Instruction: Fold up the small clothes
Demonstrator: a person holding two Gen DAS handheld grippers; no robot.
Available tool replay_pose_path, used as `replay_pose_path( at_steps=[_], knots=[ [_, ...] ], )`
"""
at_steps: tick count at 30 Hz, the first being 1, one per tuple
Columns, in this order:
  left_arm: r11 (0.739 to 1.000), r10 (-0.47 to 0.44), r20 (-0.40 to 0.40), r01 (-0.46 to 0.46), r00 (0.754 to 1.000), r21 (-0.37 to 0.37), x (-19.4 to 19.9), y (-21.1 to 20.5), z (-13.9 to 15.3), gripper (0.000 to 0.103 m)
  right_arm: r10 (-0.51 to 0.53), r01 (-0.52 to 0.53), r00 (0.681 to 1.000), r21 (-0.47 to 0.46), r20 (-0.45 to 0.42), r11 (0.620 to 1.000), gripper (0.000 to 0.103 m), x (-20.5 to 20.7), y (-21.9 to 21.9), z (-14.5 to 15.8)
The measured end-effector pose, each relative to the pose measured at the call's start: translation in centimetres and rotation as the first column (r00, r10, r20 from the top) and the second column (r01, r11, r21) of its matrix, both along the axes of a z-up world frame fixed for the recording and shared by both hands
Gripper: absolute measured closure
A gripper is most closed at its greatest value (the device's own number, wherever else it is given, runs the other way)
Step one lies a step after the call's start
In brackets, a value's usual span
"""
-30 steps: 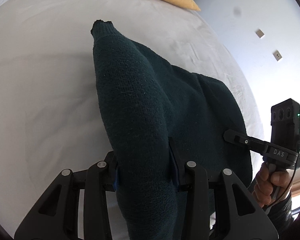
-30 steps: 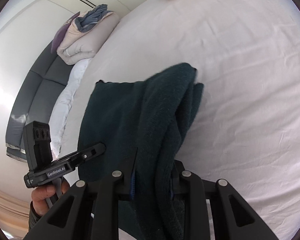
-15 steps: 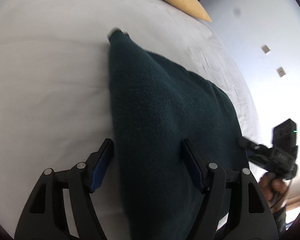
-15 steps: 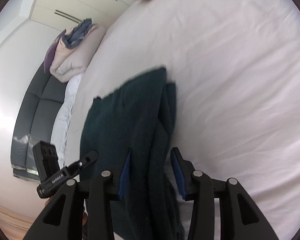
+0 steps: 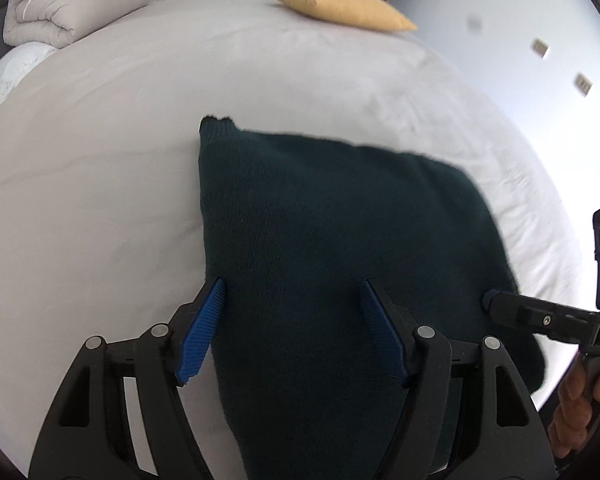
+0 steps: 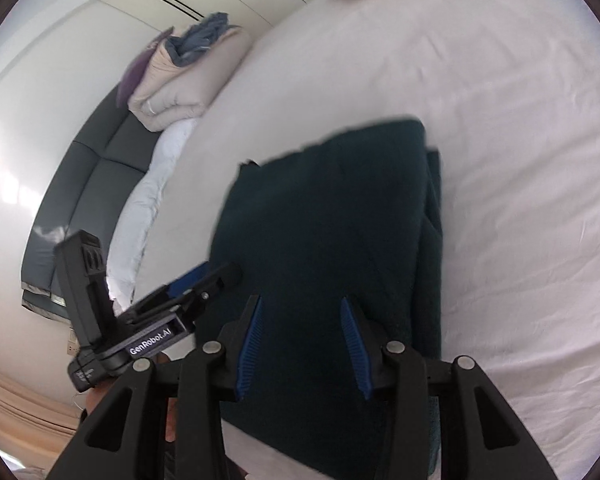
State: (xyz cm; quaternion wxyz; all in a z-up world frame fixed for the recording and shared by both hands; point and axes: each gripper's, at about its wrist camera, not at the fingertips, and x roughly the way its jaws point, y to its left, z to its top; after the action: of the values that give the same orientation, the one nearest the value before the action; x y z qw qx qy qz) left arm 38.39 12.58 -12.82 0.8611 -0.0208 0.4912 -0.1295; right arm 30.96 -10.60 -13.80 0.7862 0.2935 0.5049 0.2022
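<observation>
Released since a second ago, folded dark green knit sweater (image 5: 340, 248) lies on my white bed (image 5: 100, 200); left gripper (image 5: 292, 320) spread wide, right gripper (image 6: 300, 336) closing, gripping nothing.

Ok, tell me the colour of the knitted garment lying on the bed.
Dark teal green, plain knit sweater; clearest in the left wrist view.

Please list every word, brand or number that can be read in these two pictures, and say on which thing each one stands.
"GenRobot.AI": white letters on the side of the black left gripper, right wrist view.
"DA": start of a cut-off label on the black right gripper, left wrist view.
Small print on the yellow pillow: too blurred to read.
</observation>
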Motion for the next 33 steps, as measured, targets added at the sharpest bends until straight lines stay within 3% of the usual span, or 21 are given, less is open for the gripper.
replay_pose_path(
  at_steps=[3, 6, 11, 17, 21, 24, 26, 28, 30, 31, 32, 33],
  knots=[
    [1.0, 0.018, -0.01, -0.018, 1.0, -0.005, 0.3, 0.4, -0.7, 0.03, -0.009, 0.009, 1.0, 0.015, -0.002, 1.0, 0.073, 0.1, -0.6, -0.7],
    [1.0, 0.021, -0.009, -0.02, 1.0, 0.024, 0.6, 0.1, -2.2, 0.025, -0.004, 0.004, 1.0, 0.002, 0.016, 1.0, 0.077, 0.1, -0.6, -0.9],
    [0.998, 0.048, -0.011, -0.047, 0.999, 0.028, 0.7, -0.2, -2.0, 0.024, -0.019, 0.019, 0.999, -0.017, 0.04, 1.0, 0.079, -0.6, -0.9, -0.2],
    [0.992, 0.059, 0.109, -0.071, 0.992, 0.104, -1.9, -1.1, 1.1, 0.025, -0.023, 0.05, 0.984, -0.145, 0.177, 0.988, 0.061, -3.4, -1.2, 3.8],
    [0.987, 0.082, 0.253, -0.114, 0.964, 0.112, -4.6, -1.5, 4.6, 0.024, -0.055, 0.104, 0.963, -0.175, 0.264, 0.979, 0.044, -5.8, -2.0, 6.5],
    [0.976, 0.113, 0.398, -0.177, 0.91, 0.128, -7.6, -1.2, 8.3, 0.011, -0.074, 0.148, 0.938, -0.198, 0.338, 0.969, 0.036, -7.8, -2.4, 8.6],
    [0.956, 0.14, 0.524, -0.252, 0.84, 0.149, -10.1, -1.4, 10.7, 0.0, -0.095, 0.194, 0.912, -0.216, 0.399, 0.957, 0.028, -9.4, -2.7, 10.2],
    [0.946, 0.133, 0.664, -0.295, 0.736, 0.138, -13.1, -1.7, 13.2, 0.0, -0.119, 0.258, 0.868, -0.233, 0.482, 0.938, 0.018, -11.2, -2.9, 12.2],
    [0.946, 0.129, 0.722, -0.302, 0.679, 0.115, -15.3, -1.9, 14.6, 0.0, -0.136, 0.329, 0.807, -0.245, 0.575, 0.912, 0.0, -13.2, -3.0, 14.3],
    [0.944, 0.139, 0.736, -0.314, 0.663, 0.105, -16.4, -1.9, 15.4, 0.0, -0.141, 0.357, 0.775, -0.242, 0.616, 0.902, 0.0, -14.1, -2.9, 15.3],
    [0.944, 0.148, 0.73, -0.315, 0.668, 0.097, -17.0, -1.8, 16.0, 0.0, -0.144, 0.384, 0.743, -0.24, 0.654, 0.891, 0.0, -14.9, -2.8, 16.3],
    [0.948, 0.154, 0.696, -0.303, 0.702, 0.096, -17.3, -1.7, 16.6, 0.0, -0.144, 0.41, 0.714, -0.241, 0.685, 0.88, 0.0, -15.7, -2.7, 17.1]
  ],
)
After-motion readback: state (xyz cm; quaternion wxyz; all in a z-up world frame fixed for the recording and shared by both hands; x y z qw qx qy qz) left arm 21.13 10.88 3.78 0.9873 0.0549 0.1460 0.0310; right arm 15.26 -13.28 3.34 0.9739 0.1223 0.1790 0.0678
